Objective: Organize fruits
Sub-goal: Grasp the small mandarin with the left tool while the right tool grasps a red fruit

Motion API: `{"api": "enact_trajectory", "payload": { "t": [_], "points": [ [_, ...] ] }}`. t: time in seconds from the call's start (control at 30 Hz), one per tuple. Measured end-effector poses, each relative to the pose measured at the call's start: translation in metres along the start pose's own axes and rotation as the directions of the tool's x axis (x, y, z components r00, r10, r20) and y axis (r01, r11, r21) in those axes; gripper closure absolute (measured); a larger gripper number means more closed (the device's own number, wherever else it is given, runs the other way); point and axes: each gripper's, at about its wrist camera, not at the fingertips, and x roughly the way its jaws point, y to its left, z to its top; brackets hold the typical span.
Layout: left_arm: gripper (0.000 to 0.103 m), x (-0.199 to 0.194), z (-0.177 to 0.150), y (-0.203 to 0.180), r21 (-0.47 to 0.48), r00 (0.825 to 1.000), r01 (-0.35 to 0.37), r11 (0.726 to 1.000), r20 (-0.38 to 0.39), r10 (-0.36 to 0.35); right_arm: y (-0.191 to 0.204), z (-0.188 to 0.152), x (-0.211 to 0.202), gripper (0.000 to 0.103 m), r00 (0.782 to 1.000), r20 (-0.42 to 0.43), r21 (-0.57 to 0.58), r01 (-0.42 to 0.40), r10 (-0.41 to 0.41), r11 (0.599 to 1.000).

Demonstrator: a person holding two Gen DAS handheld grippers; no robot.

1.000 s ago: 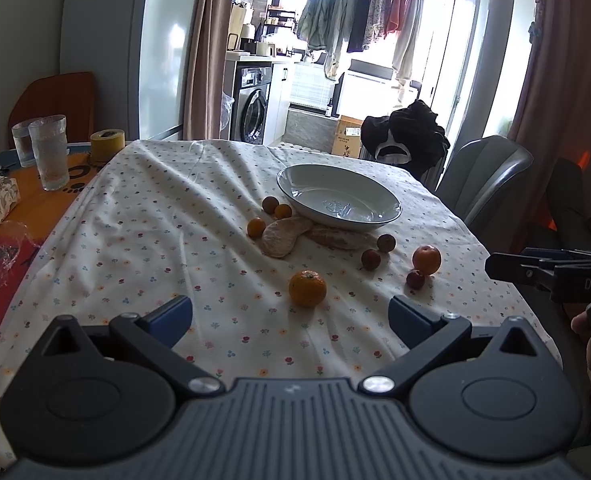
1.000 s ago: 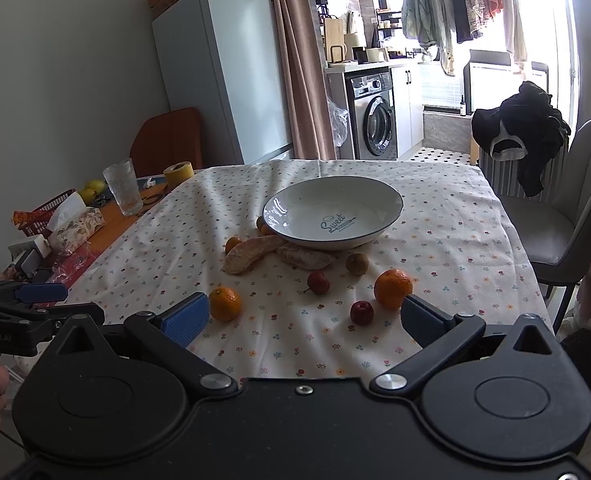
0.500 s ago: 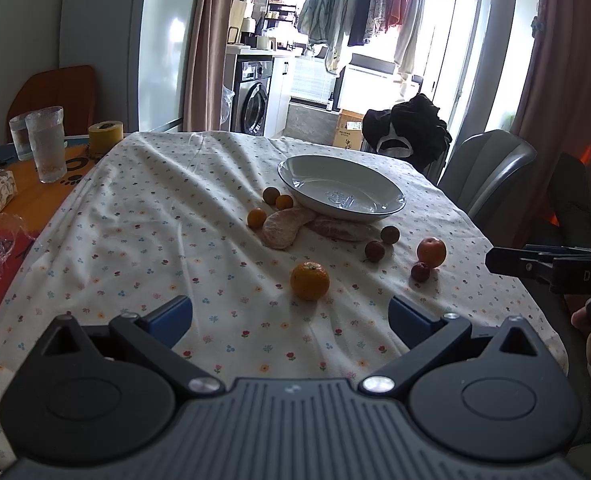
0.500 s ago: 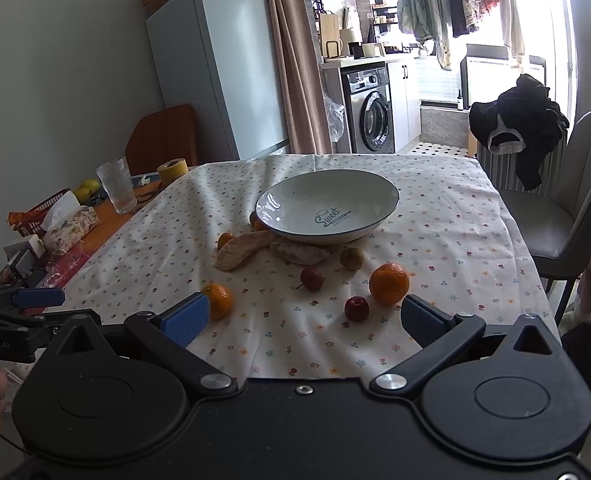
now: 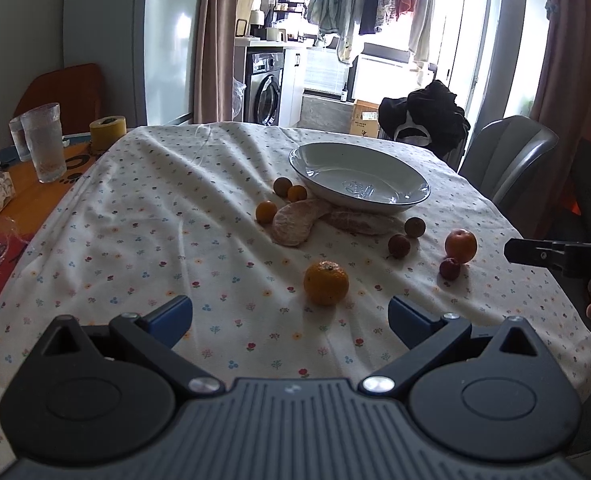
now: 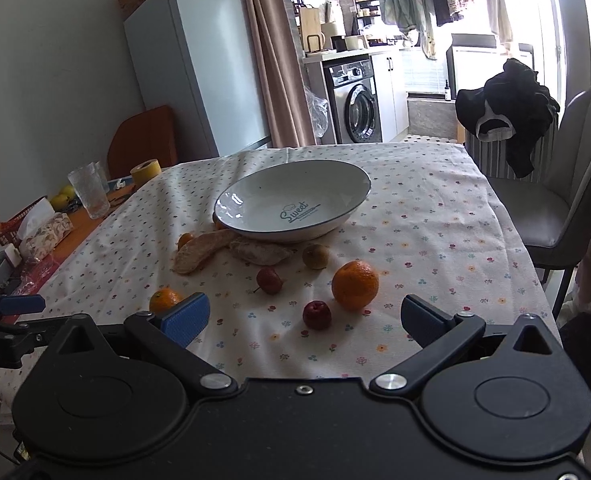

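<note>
The left gripper point(image 5: 290, 320) was observed wide open with nothing between its blue pads, held above the near edge of the desk point(image 5: 135, 208), which was covered by a flower-print cloth. The right gripper point(image 6: 303, 320) was likewise spread wide and empty. A white bowl point(image 5: 359, 178) with a dark rim was recorded on the cloth at about 12 o'clock from the left gripper, with no fruit inside it. A mandarin point(image 5: 326, 283) was noted lying just ahead of the left gripper, nearest of all the fruit. Two peeled citrus segments point(image 5: 295, 224) were seen against the near rim of the bowl, touching each other. Three small orange fruits point(image 5: 266, 211) were grouped at 9 o'clock of the bowl. In the right wrist view, a larger orange point(image 6: 355, 285) was logged at roughly 1 o'clock from the right gripper, with a small red fruit point(image 6: 316, 314) just beside it and almost between the pads' line. Another red fruit point(image 6: 269, 280) with a stem and a brownish round fruit point(image 6: 315, 256) were noted between the orange and the bowl. A drinking glass point(image 5: 44, 142) and a yellow tape roll point(image 5: 107, 131) were recorded at 10 o'clock, on the uncovered part of the desk, well apart from the fruit.
</note>
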Motion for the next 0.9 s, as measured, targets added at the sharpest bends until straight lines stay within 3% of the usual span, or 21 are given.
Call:
{"api": "enact_trajectory", "payload": {
  "t": [0.43,0.67,0.9],
  "points": [
    [0.004,0.034,0.010,-0.014,-0.039,1.000,0.029,0.999,0.004,-0.029,-0.038,-0.003,0.018,0.000,1.000,0.019,0.036,-0.008,0.007,0.999],
    [0.018,0.054,0.015,-0.024,-0.051,0.998,0.061,0.997,0.010,-0.060,-0.047,-0.005,0.024,0.000,1.000,0.017,0.013,-0.020,0.020,1.000],
    [0.044,0.083,0.012,-0.023,-0.085,0.997,0.061,0.995,-0.036,-0.064,-0.048,-0.008,0.035,0.009,0.999,0.002,-0.016,-0.045,0.045,0.999]
  ]
}}
